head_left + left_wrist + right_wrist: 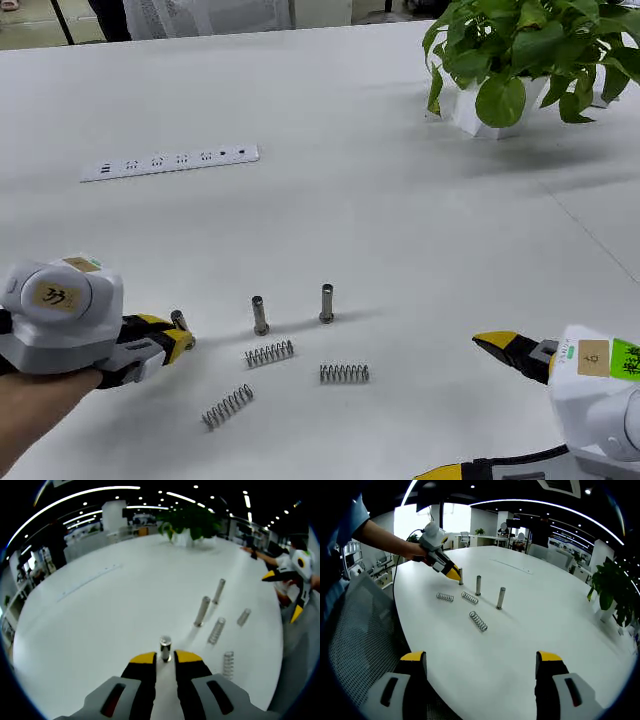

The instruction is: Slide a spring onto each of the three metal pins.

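Three metal pins are on the white table [400, 230]. Two stand free: one [260, 315] and another [327, 303] to its right. The third pin [178, 321] is upright between the jaws of my left gripper [180, 342], which is shut on it; it appears as the held pin [165, 648] at that gripper's yellow tips. Three springs lie flat in front of the pins: one [269, 353], a second [344, 373] and a third [228, 406]. My right gripper [465, 407] hangs open at the lower right, well short of the nearest spring [478, 621].
A white power strip [170, 163] lies at the far left of the table. A potted plant [520, 60] in a white pot stands at the far right. A mesh chair [360, 630] is beside the table's near edge.
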The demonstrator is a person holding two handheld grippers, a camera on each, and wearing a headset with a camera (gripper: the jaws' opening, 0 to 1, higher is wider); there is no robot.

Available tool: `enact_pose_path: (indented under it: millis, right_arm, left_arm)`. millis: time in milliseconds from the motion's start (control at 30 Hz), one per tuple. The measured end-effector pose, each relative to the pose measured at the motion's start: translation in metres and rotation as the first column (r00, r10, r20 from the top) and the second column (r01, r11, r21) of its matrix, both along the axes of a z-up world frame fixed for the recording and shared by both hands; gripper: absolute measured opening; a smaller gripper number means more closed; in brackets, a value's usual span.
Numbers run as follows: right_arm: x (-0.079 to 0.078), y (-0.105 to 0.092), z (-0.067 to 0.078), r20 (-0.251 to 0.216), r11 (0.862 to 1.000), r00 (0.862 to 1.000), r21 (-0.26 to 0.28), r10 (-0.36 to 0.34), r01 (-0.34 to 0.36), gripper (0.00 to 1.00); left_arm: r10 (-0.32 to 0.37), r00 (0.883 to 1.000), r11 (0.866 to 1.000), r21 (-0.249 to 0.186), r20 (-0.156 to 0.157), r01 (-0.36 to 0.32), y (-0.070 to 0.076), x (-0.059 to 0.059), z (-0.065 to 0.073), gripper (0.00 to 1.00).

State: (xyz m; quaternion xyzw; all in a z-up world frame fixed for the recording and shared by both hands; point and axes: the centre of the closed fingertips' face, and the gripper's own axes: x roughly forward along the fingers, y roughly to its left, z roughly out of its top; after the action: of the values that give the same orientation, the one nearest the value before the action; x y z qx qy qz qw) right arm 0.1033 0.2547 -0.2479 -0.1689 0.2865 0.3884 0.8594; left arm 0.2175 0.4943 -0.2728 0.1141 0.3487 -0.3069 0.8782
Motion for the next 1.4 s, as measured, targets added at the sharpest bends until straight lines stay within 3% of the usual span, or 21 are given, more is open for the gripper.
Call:
enact_pose_path:
  millis: [233,500,567,733,767,833,933,1067,1300,1400]
  right_arm:
    - [-0.001,0.0,0.0,-0.001,1.0,1.0,0.0,0.001,-0.001,0.92]
    - [-0.001,-0.001,-0.002,-0.014,1.0,1.0,0.019,-0.004,0.005,0.93]
    - [0.0,-0.001,-0.001,-0.015,1.0,1.0,0.026,-0.01,0.01,0.94]
    - [0.001,-0.002,-0.001,-0.02,0.999,1.0,0.033,-0.018,0.018,0.94]
    - [0.001,-0.002,-0.001,-0.022,0.999,1.0,0.032,-0.017,0.018,0.94]
    - [0.002,-0.001,-0.001,-0.022,0.999,1.0,0.032,-0.014,0.015,0.94]
    - [0.003,0.0,0.0,-0.023,0.999,1.0,0.033,-0.011,0.012,0.95]
    - [0.006,0.001,0.0,-0.021,0.999,1.0,0.036,-0.006,0.007,0.95]
    - [0.013,0.004,0.008,-0.01,0.997,1.0,0.081,-0.016,0.016,0.95]
    - [0.014,0.004,0.009,-0.009,0.996,1.0,0.088,-0.017,0.018,0.96]
  left_arm:
    - [0.014,1.0,1.0,-0.008,-0.004,-0.014,0.001,-0.005,-0.007,0.24]
    - [0.044,0.999,0.994,-0.098,-0.001,-0.044,-0.001,-0.009,-0.003,0.44]
    - [0.055,0.998,0.992,-0.11,-0.01,-0.055,0.001,-0.011,-0.003,0.5]
    - [0.058,0.998,0.987,-0.153,0.009,-0.055,0.001,-0.018,0.004,0.7]
    - [0.061,0.998,0.986,-0.153,0.016,-0.058,0.002,-0.019,0.005,0.74]
    - [0.074,0.995,0.981,-0.183,0.059,-0.062,0.001,-0.02,0.012,0.88]
    - [0.075,0.996,0.974,-0.216,0.049,-0.062,-0.001,-0.027,0.013,1.0]
    - [0.106,0.994,0.962,-0.257,0.035,-0.093,-0.001,-0.034,0.019,1.0]
    - [0.114,0.99,0.952,-0.295,0.086,-0.084,0.0,-0.047,0.034,1.0]
    - [0.11,0.989,0.948,-0.308,0.094,-0.076,0.0,-0.055,0.036,1.0]
